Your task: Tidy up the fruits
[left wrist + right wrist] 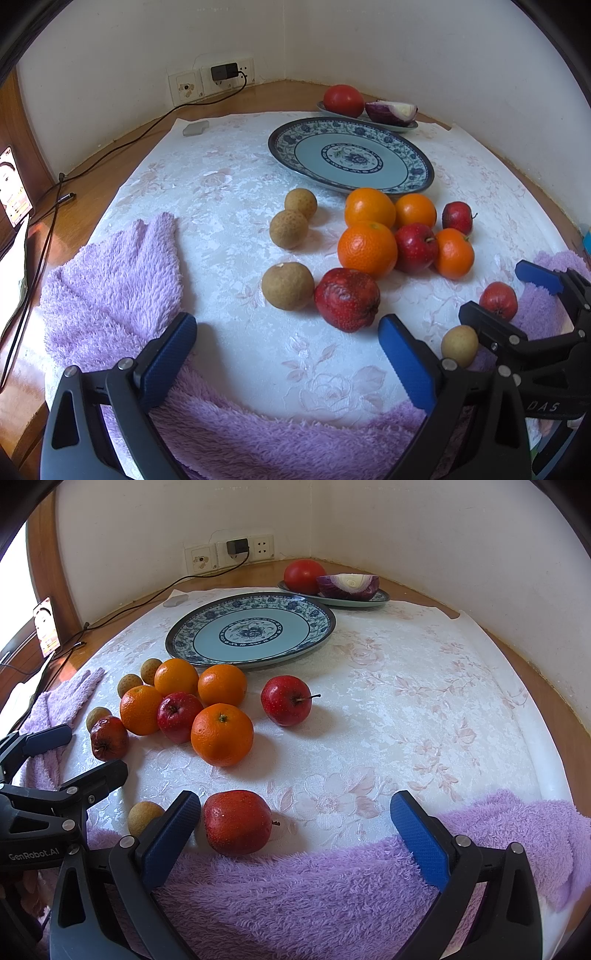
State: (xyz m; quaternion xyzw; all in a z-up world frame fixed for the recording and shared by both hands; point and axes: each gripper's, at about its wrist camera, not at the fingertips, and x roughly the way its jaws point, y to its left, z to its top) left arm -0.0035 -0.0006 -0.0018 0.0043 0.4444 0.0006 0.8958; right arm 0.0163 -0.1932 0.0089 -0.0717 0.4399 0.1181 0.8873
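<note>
Both tools are spread apart and hold nothing. The left tool (288,354) hovers low over the near edge of the table (229,192), its gap aimed at the wrinkled red fruit (347,299) and the tan longan (288,285) just beside it at 9 o'clock; that looks like a line-up for a first pick. The right tool (295,834) also hangs wide, with the small red apple (237,822) just inside its left pad, so it would probably have to shift left to centre the fruit before closing.

All the fruit is loose on the white cloth: the oranges (367,249) and red apples (415,246) are bunched together, touching, at 6 o'clock of the blue patterned plate (295,142), which is bare and, I judge, the place they belong. One red apple (286,700) sits apart, with its stalk pointing to 3 o'clock. The purple towel (295,893) lies bunched along the near edge, probably to stop round fruit rolling off. Behind the plate, at 12 o'clock, a smaller dish (380,597) carries a tomato (303,575) and a cut red onion (349,586); those look set aside
</note>
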